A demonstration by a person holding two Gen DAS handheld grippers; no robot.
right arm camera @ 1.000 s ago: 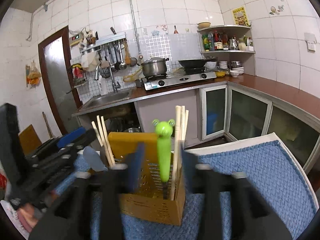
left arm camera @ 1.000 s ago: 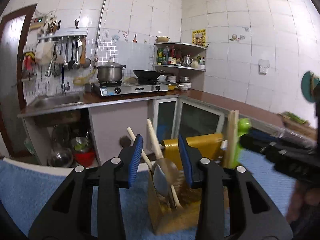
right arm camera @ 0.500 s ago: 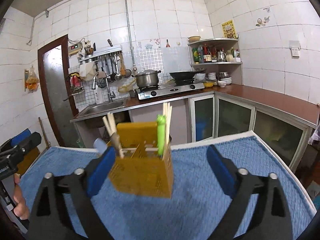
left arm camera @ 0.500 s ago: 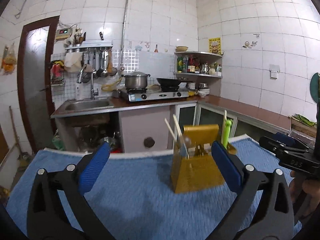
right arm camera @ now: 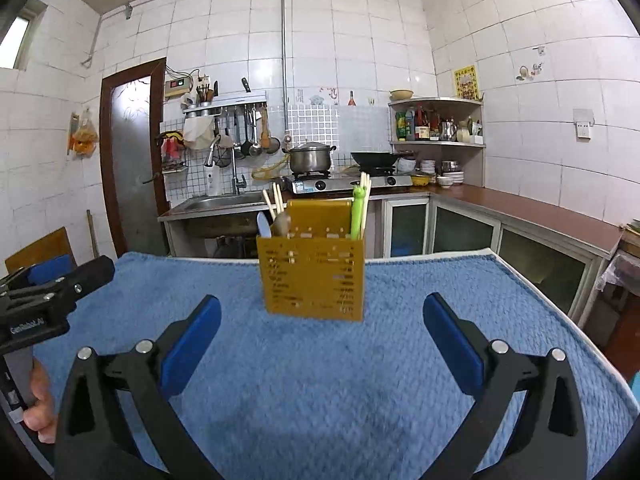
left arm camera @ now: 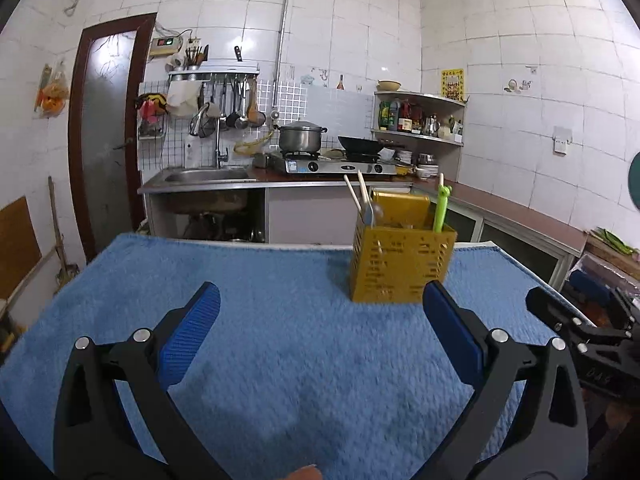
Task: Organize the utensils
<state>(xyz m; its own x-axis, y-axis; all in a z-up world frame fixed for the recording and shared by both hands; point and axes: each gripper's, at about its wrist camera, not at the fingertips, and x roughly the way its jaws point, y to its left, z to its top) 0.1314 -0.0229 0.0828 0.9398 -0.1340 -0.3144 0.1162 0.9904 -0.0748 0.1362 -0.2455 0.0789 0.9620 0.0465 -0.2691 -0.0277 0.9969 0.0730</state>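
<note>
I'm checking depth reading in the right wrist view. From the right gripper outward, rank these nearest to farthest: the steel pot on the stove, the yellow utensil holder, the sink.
1. Yellow utensil holder: on the blue towel, just ahead of the right gripper.
2. Sink: in the counter beyond the table, left of centre.
3. Steel pot: on the stove by the back wall, behind and right of the sink.

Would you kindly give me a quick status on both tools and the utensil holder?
Left tool and right tool open, nothing between them. Yellow utensil holder upright on blue towel, utensils inside. Nothing in the way.
</note>
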